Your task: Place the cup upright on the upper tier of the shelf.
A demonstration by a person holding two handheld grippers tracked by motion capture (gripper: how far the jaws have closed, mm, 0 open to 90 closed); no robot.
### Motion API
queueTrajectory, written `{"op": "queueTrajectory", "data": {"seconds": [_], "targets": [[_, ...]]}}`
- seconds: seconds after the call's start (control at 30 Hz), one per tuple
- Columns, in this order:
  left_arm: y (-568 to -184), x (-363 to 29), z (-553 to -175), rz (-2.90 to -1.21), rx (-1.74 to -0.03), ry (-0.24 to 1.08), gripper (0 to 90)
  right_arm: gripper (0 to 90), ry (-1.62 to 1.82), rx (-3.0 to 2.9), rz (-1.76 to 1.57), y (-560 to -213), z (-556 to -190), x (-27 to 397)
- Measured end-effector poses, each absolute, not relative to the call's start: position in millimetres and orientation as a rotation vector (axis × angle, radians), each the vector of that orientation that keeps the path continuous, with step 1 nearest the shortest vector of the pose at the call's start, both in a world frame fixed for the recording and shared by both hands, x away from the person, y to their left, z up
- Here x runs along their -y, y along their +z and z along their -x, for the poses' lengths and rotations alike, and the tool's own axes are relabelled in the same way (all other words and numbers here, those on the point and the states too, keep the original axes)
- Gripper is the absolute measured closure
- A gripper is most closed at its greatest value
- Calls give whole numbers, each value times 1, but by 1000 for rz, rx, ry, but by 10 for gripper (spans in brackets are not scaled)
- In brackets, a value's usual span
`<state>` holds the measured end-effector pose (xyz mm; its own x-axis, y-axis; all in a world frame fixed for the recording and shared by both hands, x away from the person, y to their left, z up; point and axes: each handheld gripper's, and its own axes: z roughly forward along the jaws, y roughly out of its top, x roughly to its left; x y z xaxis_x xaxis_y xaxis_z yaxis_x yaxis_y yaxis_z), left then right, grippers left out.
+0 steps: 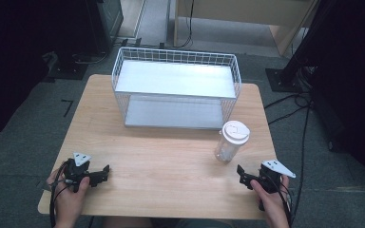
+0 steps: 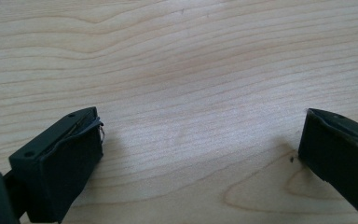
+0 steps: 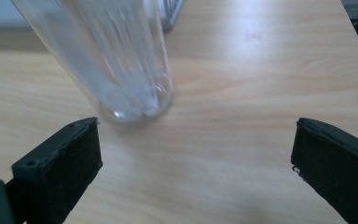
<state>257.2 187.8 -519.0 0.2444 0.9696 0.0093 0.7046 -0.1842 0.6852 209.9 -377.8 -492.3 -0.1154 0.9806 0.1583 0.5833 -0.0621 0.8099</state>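
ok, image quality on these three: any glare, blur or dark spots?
High view: glare whitens the shelves of the wire basket; the floor around the table is dim. Left gripper view: wood grain sharp, soft sheen mid-frame. Right gripper view: the clear bottle is blurred close to the lens, with a bright patch on the table beyond it.

Basket (image 1: 176, 90) at table (image 1: 161, 161) rear; bottle (image 1: 231, 141) before its right corner.

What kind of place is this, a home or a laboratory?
Probably a lab or recording studio, not a home. A small wooden table stands on grey carpet among black equipment stands and loose floor cables, and the person holds a gripper in each hand, left and right.
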Motion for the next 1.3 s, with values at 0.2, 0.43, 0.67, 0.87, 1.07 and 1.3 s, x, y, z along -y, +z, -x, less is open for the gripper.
{"op": "queueTrajectory", "data": {"seconds": [0.2,0.43,0.67,0.87,1.07,1.3], "targets": [[-519,-188,-257,-1962,-1522,612,0,14,1091,-1705,-1647,-487,-225,362],[-519,-188,-257,-1960,-1522,611,0,0,1096,-1713,-1632,-483,-245,350],[-519,-188,-257,-1958,-1523,611,0,0,1118,-1722,-1602,-479,-260,335],[-519,-188,-258,-1958,-1522,605,0,1,1149,-1686,-1557,-473,-275,322],[-519,-188,-258,-1960,-1522,604,0,38,1183,-1638,-1529,-469,-282,314],[-519,-188,-258,-1960,-1521,606,0,117,1199,-1557,-1524,-460,-289,307]]}}
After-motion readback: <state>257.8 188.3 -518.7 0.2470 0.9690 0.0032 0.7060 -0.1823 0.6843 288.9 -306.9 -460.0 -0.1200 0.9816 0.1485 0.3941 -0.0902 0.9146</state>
